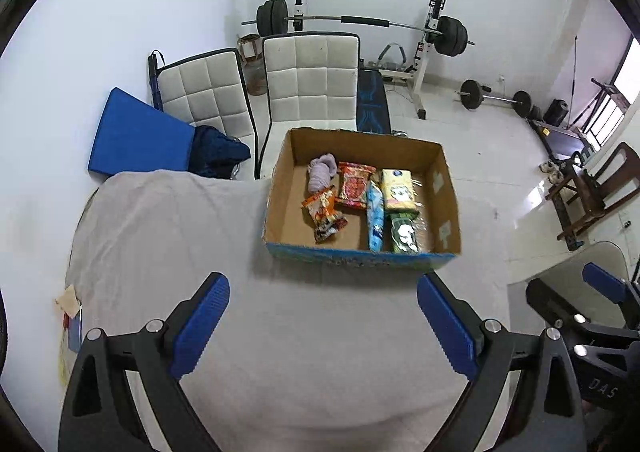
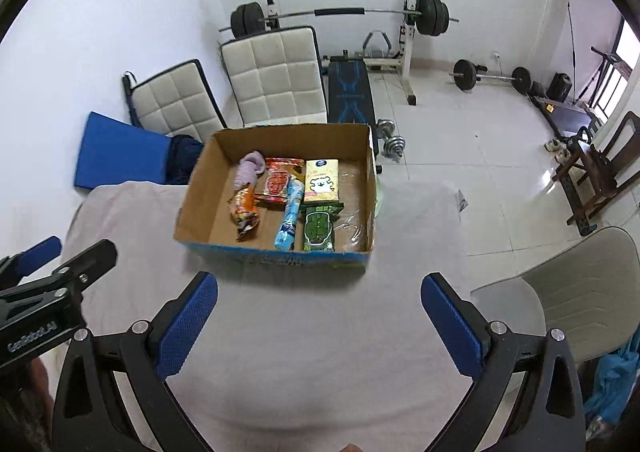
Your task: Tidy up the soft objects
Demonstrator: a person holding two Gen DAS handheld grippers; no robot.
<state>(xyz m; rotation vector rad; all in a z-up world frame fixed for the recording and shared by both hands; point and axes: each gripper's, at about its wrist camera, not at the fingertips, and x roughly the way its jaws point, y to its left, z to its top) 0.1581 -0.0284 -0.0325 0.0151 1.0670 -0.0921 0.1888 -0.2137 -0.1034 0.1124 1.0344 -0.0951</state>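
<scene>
1. The open brown cardboard box with a blue printed front wall (image 1: 352, 256) sits on the table draped in pale grey cloth (image 1: 192, 236), ahead of both grippers. From the left gripper (image 1: 322, 322) it lies ahead and slightly to the right; from the right gripper (image 2: 320, 316) it lies ahead and slightly to the left.
2. All the soft things are inside the box: a lilac bundle of knitted fabric (image 2: 250, 168) at the far left, a red snack packet (image 2: 279, 182), an orange crinkled snack packet (image 2: 244, 212), a light-blue long pouch (image 2: 289, 218), a yellow tissue pack with a white bear (image 2: 321, 180) and a dark green packet (image 2: 318, 230).
3. The long pouch runs front to back, its near end against the front wall; the green packet lies parallel, just beside it.
4. Neither gripper is clearly nearer; they sit level, side by side, each showing in the edge of the other's view.
5. Both grippers hover above bare cloth short of the box, pointing forward and angled downward, jaws spread wide, holding nothing.
6. No soft item shows on the cloth outside the box, so the sorting looks largely complete.
</scene>
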